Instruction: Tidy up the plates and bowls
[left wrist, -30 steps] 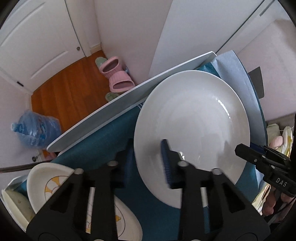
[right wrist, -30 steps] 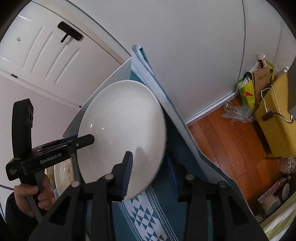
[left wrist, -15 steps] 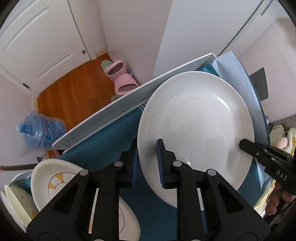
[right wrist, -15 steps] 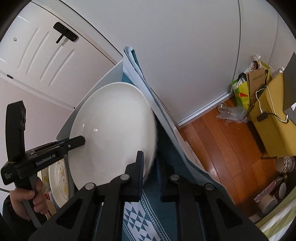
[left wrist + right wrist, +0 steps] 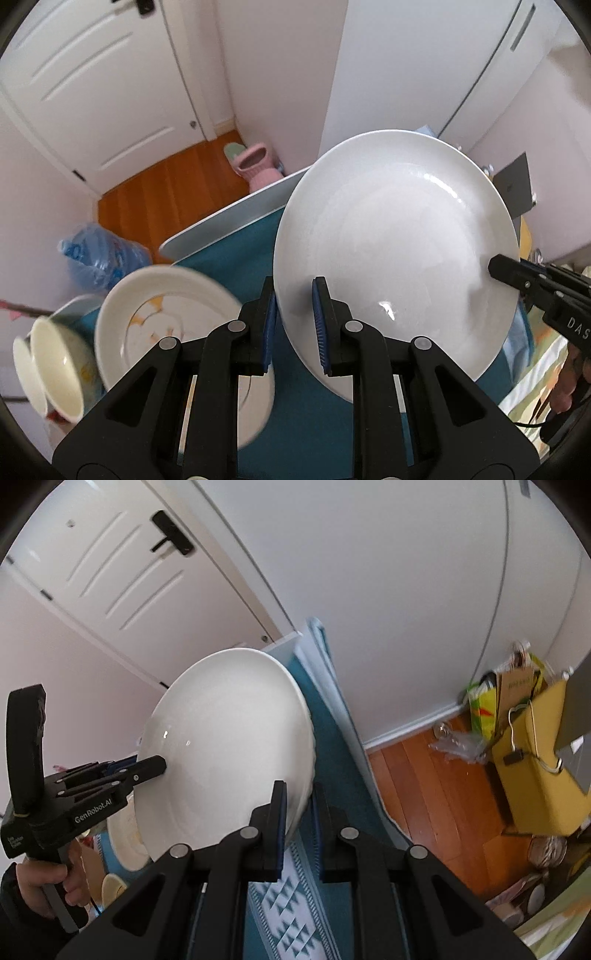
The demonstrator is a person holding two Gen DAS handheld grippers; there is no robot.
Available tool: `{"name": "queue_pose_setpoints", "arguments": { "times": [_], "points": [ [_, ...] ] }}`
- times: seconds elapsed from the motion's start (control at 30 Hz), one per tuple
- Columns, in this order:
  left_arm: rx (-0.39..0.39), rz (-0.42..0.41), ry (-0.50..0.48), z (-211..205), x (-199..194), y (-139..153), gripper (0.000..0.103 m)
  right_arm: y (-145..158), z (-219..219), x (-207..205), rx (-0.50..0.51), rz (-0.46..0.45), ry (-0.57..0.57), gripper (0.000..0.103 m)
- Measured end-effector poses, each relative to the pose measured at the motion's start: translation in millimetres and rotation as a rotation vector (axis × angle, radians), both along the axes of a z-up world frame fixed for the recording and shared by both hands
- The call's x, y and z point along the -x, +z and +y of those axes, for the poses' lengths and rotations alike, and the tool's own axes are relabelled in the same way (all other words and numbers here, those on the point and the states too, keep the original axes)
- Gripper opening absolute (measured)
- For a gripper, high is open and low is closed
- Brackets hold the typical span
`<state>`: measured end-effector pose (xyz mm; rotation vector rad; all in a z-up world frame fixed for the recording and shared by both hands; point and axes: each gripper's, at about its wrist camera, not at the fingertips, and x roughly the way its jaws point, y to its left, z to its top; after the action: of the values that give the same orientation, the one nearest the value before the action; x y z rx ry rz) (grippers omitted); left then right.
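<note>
Large white plate (image 5: 395,236) tilted above teal cloth (image 5: 236,254); left gripper (image 5: 293,325) and right gripper (image 5: 297,812) each pinch opposite rim, fingers narrow. Patterned plate (image 5: 166,310), bowls (image 5: 55,365) beside.

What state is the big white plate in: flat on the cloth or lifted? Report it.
Lifted and tilted: the white plate hangs above the teal cloth, its rim clamped by the left gripper and right gripper.
</note>
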<state>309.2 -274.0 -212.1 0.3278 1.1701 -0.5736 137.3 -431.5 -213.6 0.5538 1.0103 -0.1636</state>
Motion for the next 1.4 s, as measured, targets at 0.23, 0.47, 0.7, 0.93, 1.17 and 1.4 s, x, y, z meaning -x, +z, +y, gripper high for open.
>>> {"name": "queue_pose_setpoints", "arguments": {
  "times": [0.23, 0.47, 0.7, 0.93, 1.17, 1.4],
  "points": [
    [0.032, -0.092, 0.096, 50, 52, 54, 0.016, 49, 31, 21, 0.037, -0.057, 0.087, 0.012],
    [0.056, -0.107, 0.162, 125, 112, 74, 0.016, 72, 91, 59, 0.036, -0.086, 0.169, 0.012],
    [0.051, -0.074, 0.247, 198, 154, 57, 0.016, 58, 153, 94, 0.024, -0.068, 0.227, 0.012],
    [0.033, -0.042, 0.345, 247, 189, 22, 0.016, 30, 204, 101, 0.018, -0.037, 0.348, 0.012],
    [0.058, 0.032, 0.446, 289, 203, -32, 0.016, -9, 236, 93, 0.039, -0.01, 0.458, 0.012],
    [0.066, 0.056, 0.479, 302, 202, -51, 0.017, -28, 251, 82, 0.058, 0.004, 0.487, 0.012]
  ]
}}
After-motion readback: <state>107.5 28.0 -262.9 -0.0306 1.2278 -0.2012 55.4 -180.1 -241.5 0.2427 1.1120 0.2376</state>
